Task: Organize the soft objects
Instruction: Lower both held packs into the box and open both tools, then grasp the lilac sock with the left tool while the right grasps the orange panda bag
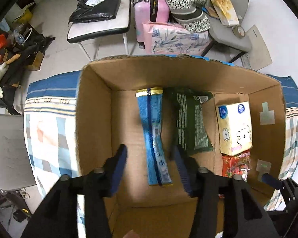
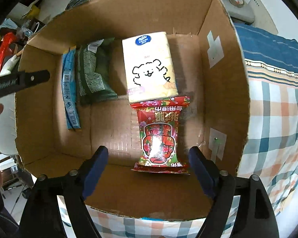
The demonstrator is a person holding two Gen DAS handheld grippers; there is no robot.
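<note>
- One cardboard box, standing on the bed.
- Four soft packs on the box floor: one blue pack, one green pack, one cream tissue pack, one red pack.
- Two chairs beyond the box.
- One pink suitcase.

A bed w/ a checked blue, orange & white cover is seen under the cardboard box, which is set directly on it. Cover is shown on both sides of the box; blue striped band is seen along the far edge.
</note>
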